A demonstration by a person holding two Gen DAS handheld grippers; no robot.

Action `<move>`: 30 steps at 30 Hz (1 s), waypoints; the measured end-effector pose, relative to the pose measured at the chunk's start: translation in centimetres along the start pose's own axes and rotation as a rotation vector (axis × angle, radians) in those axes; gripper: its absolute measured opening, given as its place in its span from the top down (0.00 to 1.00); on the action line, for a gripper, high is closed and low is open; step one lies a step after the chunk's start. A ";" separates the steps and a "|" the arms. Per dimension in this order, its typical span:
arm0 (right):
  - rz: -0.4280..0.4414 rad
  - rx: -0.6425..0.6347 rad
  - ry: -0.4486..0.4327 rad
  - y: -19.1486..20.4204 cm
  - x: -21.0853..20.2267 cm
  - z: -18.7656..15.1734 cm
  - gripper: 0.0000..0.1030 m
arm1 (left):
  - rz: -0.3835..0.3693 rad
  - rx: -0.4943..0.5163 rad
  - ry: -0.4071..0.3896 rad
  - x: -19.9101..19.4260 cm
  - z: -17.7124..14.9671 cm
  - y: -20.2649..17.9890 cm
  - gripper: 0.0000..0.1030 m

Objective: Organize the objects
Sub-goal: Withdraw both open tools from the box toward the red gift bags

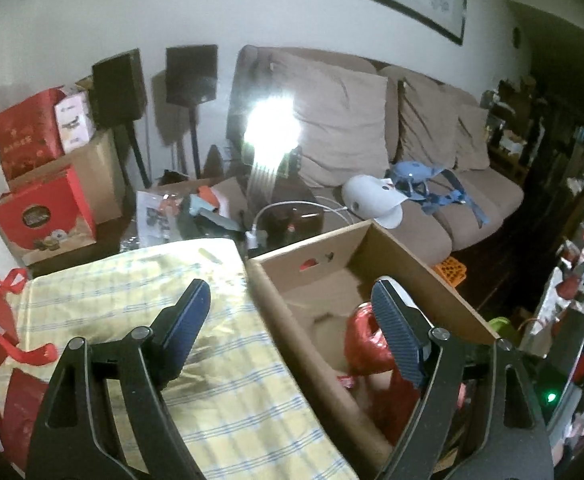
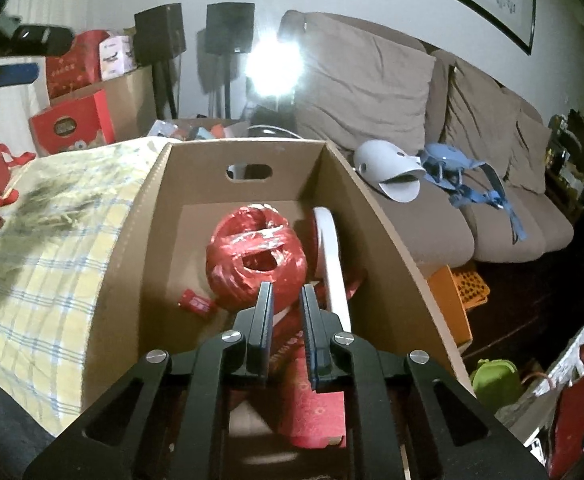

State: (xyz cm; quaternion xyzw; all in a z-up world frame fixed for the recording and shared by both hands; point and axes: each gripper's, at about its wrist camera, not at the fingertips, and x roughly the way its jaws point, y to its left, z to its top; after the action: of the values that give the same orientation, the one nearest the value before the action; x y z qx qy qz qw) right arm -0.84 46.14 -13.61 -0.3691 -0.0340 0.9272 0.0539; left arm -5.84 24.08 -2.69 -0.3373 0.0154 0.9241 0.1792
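An open cardboard box [image 2: 244, 148] holds a red wrapped ball [image 2: 256, 256], a white ring-shaped thing [image 2: 332, 256] on edge beside it, a small red packet [image 2: 196, 302] and a flat red envelope [image 2: 320, 408]. My right gripper [image 2: 287, 288] hangs inside the box just in front of the ball. Its jaws stand a narrow gap apart and nothing is visibly pinched between them. My left gripper [image 1: 290, 286] is wide open and holds nothing. It hovers above the box's left wall [image 1: 312, 246] and the yellow checked cloth [image 1: 132, 312]. The ball [image 1: 362, 336] shows behind its right finger.
A beige sofa [image 1: 432, 216] behind the box carries a white helmet-like shell [image 1: 372, 200] and a blue strapped item [image 1: 424, 184]. Red gift boxes [image 1: 44, 216] and speakers [image 1: 192, 76] stand at the left. An orange crate [image 2: 468, 288] sits on the floor at the right. A bright lamp [image 1: 270, 128] glares.
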 end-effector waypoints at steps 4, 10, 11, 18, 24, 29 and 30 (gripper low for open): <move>-0.011 -0.014 -0.016 0.7 -1.2 0.4 0.88 | 0.003 -0.028 -0.008 -1.2 -0.2 1.7 0.22; -0.026 -0.046 -0.078 2.0 -4.0 1.6 0.88 | 0.029 -0.004 -0.057 -4.2 0.0 3.7 0.22; -0.034 -0.051 -0.087 2.1 -4.3 1.7 0.88 | 0.038 0.007 -0.072 -4.9 0.0 4.1 0.21; -0.090 0.003 -0.108 1.9 -6.2 1.8 0.77 | -0.044 -0.031 -0.121 -9.3 -1.4 7.9 0.21; -0.109 0.141 -0.083 1.5 -6.8 1.8 0.73 | -0.089 -0.072 -0.115 -12.3 -3.6 11.2 0.21; -0.065 0.140 -0.117 3.6 -8.7 3.5 0.63 | 0.036 -0.116 -0.148 -15.1 -4.8 15.8 0.20; -0.052 0.133 -0.132 4.2 -9.1 3.8 0.61 | 0.067 -0.136 -0.156 -15.9 -5.1 17.3 0.19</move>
State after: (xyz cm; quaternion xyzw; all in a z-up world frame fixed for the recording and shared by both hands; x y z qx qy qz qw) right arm 2.79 40.78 -5.05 -0.3019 0.0144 0.9480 0.1001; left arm 2.65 2.08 1.74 -0.2749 -0.0503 0.9519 0.1257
